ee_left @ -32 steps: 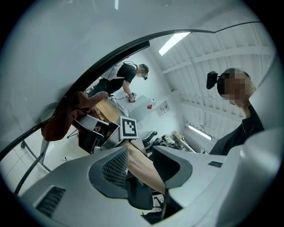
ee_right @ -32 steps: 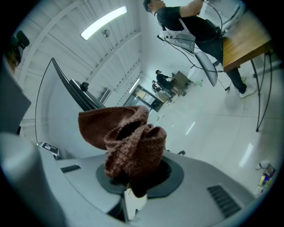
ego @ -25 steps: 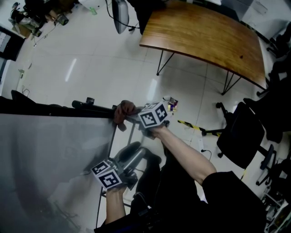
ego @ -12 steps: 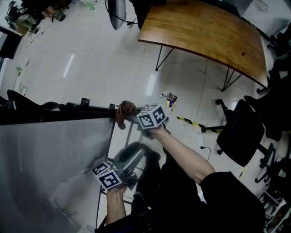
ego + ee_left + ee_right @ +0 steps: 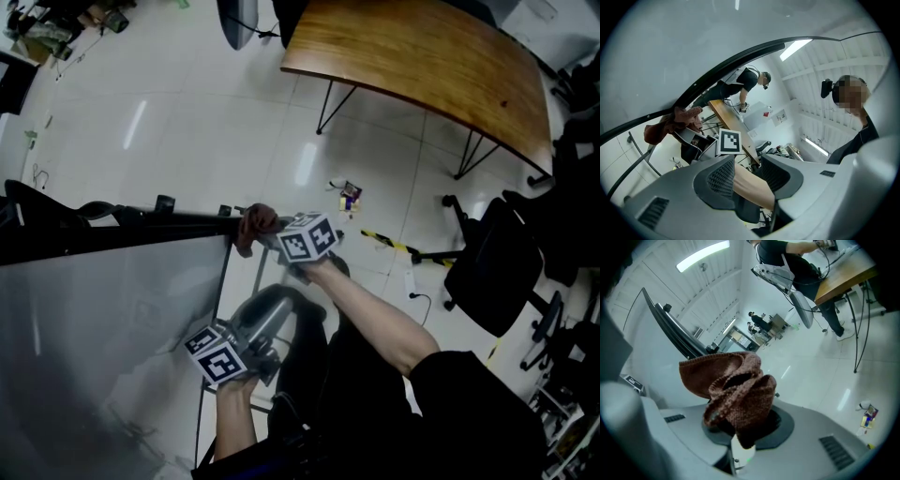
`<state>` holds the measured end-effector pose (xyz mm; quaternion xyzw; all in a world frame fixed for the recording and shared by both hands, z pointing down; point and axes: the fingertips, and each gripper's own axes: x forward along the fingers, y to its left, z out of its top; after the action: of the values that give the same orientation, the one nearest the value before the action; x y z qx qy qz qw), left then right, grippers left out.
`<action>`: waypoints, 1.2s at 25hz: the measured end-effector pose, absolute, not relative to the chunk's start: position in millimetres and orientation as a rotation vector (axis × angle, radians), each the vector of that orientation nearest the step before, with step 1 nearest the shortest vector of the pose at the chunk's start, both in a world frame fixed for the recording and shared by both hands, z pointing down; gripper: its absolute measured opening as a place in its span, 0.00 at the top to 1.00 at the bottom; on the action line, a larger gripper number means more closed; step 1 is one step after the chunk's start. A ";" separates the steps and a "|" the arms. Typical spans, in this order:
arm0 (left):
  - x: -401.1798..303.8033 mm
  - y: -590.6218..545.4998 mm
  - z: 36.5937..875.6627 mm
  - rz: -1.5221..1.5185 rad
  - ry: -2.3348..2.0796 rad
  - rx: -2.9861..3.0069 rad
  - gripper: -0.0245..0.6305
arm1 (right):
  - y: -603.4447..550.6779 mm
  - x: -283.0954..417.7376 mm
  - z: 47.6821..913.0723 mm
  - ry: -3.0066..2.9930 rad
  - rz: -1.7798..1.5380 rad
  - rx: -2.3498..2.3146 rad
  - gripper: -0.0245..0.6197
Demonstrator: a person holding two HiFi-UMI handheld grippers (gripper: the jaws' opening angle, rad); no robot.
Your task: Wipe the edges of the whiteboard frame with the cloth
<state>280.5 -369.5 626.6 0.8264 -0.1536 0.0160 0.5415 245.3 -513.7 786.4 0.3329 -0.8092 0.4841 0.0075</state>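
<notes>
Cloth (image 5: 255, 225), pinched in right gripper (image 5: 740, 427) jaws, sits at whiteboard frame (image 5: 141, 223) corner, top edge running leftward; left gripper (image 5: 750, 176) jaws apart, empty.

We are looking at an office or lab workspace: a long wooden table (image 5: 422, 66) is standing on a glossy white floor (image 5: 187, 122), a black swivel chair (image 5: 492, 272) is sitting near that table, and a whiteboard (image 5: 94, 337) is standing well apart from it.

A ceiling strip light (image 5: 703, 256) glares off the glossy floor (image 5: 206, 122); fisheye edges vignette dark.
</notes>
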 end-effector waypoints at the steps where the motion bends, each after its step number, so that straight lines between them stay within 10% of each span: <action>1: 279.9 -369.6 627.7 0.038 -0.366 1.961 0.70 | -513.3 244.5 788.2 -2.526 1.502 1.045 0.87; 30: 260.4 -355.1 634.7 0.007 -0.383 1.919 0.70 | -500.4 190.1 792.6 -2.577 0.742 0.961 0.87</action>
<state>260.4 -355.1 634.7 0.8136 -0.1624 0.0029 0.5582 190.1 -500.4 792.6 0.3337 -0.8950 0.2576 0.1460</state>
